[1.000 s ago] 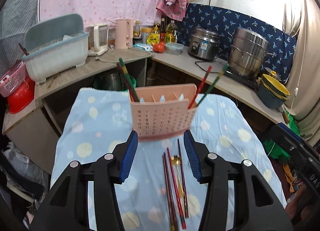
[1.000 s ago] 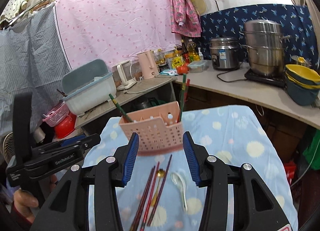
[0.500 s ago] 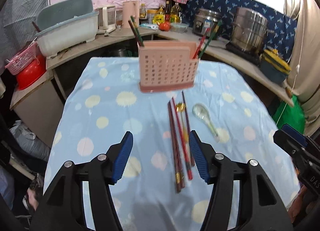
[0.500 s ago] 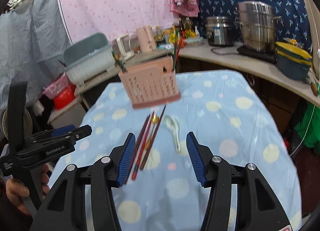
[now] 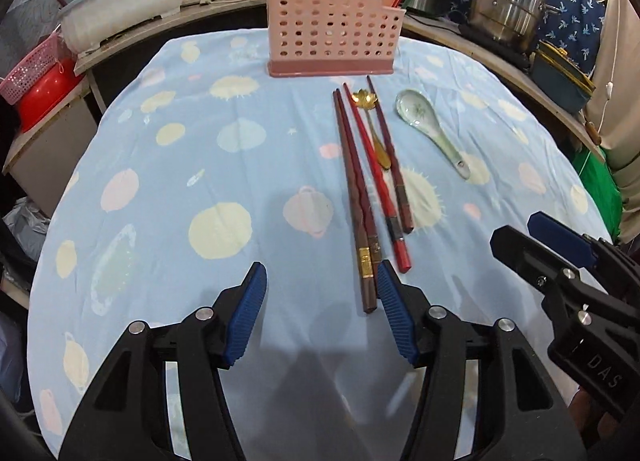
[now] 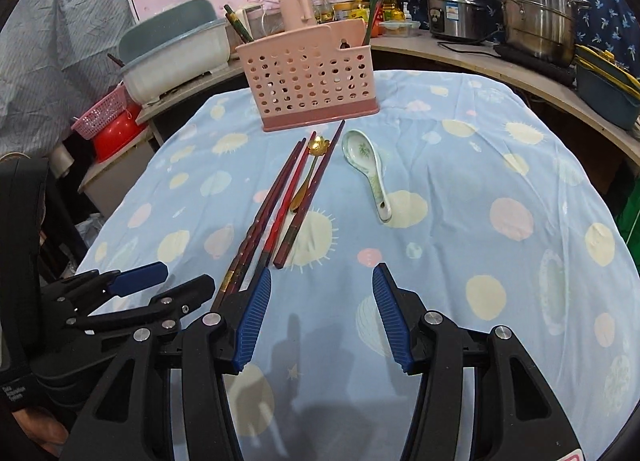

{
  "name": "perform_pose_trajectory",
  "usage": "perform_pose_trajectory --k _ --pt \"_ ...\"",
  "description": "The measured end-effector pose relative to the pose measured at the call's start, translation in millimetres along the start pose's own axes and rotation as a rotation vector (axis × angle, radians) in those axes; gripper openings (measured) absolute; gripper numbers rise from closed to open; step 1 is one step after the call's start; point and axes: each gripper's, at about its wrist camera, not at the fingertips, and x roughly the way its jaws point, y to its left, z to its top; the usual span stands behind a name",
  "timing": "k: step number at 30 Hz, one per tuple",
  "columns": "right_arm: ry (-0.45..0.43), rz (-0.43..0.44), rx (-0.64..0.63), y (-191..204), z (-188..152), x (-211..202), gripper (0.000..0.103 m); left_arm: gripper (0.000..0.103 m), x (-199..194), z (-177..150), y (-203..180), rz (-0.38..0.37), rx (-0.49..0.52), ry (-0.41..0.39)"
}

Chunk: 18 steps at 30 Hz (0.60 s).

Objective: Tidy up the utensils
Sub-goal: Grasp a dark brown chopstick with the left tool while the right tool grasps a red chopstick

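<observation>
Four chopsticks (image 5: 362, 189) (two dark brown w/ gold bands, one red, one dark brown further right) are seen in the left wrist view, laid roughly parallel on the desk's blue spotted cloth (image 5: 200, 149), tips toward the pink perforated plastic utensil holder (image 5: 334, 27). A small gold flower-bowl spoon (image 5: 370, 117) is wedged between the red stick and the right-hand one; a pale green ceramic soup spoon (image 5: 428, 129) lies just beside the group, apart from it. The layout is judged as staging: items lined up in front of the holder, ready to be lifted in. The left hand-held gripper (image 5: 322, 305) is held low over the near cloth, released, jaws wide, nothing between them; its right pad sits just beside the butt ends of the brown pair. The right hand-held gripper (image 5: 560, 261) is cut off at the frame edge.

In the right wrist view the same group is shown slanting toward the holder (image 6: 312, 83). The right hand-held gripper (image 6: 322, 313) is also released & empty, over bare cloth near the stick ends. The left unit (image 6: 132, 293) is partly seen at lower left. The butt ends of the brown pair are hidden behind the left finger. Green and red sticks already stand in the holder; their count can't be told, and inner compartments are hardly made out.
</observation>
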Motion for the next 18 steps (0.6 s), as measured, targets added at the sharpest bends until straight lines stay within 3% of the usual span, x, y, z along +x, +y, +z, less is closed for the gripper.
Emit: perform_pose_trajectory --k 11,16,18 --pt "0.020 -0.009 -0.006 1 7 15 0.052 0.052 10 4 0 -0.032 -0.010 0.016" --pt "0.034 -0.011 -0.013 3 8 20 0.052 0.053 18 5 -4 0.013 0.017 0.020" --pt "0.038 -0.010 -0.019 4 9 23 0.052 0.047 22 4 -3 0.050 0.038 0.018"
